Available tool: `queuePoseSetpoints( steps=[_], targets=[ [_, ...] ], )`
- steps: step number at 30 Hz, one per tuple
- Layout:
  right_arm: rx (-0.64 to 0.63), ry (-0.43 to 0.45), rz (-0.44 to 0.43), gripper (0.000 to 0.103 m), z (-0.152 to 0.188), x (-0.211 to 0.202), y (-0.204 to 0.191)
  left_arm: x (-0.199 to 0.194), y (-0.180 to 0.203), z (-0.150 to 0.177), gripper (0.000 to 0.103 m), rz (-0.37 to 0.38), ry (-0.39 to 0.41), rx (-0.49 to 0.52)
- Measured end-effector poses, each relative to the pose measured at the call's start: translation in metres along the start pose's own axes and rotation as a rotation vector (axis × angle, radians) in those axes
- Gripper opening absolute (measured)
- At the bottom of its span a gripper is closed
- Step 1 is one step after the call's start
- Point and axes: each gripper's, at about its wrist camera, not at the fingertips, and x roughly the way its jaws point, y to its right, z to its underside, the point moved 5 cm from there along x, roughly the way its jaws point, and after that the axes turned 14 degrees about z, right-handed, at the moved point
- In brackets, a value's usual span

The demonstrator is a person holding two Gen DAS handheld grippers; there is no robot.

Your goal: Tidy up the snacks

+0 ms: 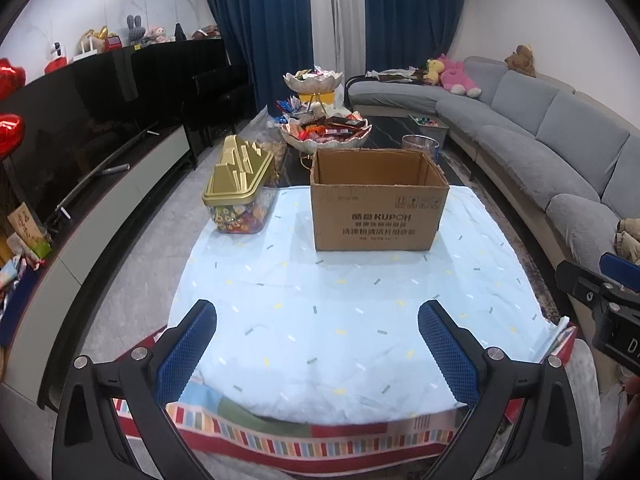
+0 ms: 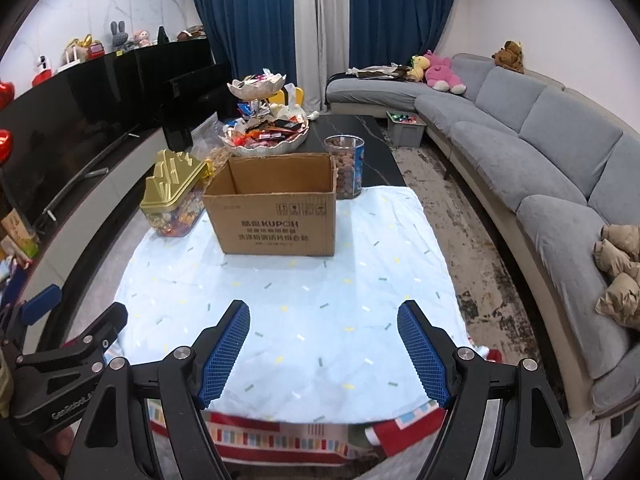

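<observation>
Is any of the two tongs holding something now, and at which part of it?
Nothing is held. The left tongs and the right tongs both stand open and empty above the light blue patterned cloth.

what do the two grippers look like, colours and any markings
Both the left gripper and right gripper are black plastic linkages with round silver pivot bolts. Their fingers carry blue pads with a fine grid texture. White lettering starting "GenRobot" shows on the left gripper's body in the right wrist view. No cables are visible.
</observation>
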Motion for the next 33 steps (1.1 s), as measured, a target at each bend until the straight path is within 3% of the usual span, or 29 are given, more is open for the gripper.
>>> queuePoseSetpoints(
  steps=[7,33],
  targets=[
    [0.029,-0.02,0.033,0.077,0.012,-0.004,0.009,-0.015,-0.001,0.008,0.103,-0.04,0.025,0.004],
    [0.032,-0.002,0.034,0.077,0.014,-0.012,0.012,-0.014,-0.001,0.014,0.103,-0.025,0.012,-0.005]
  ],
)
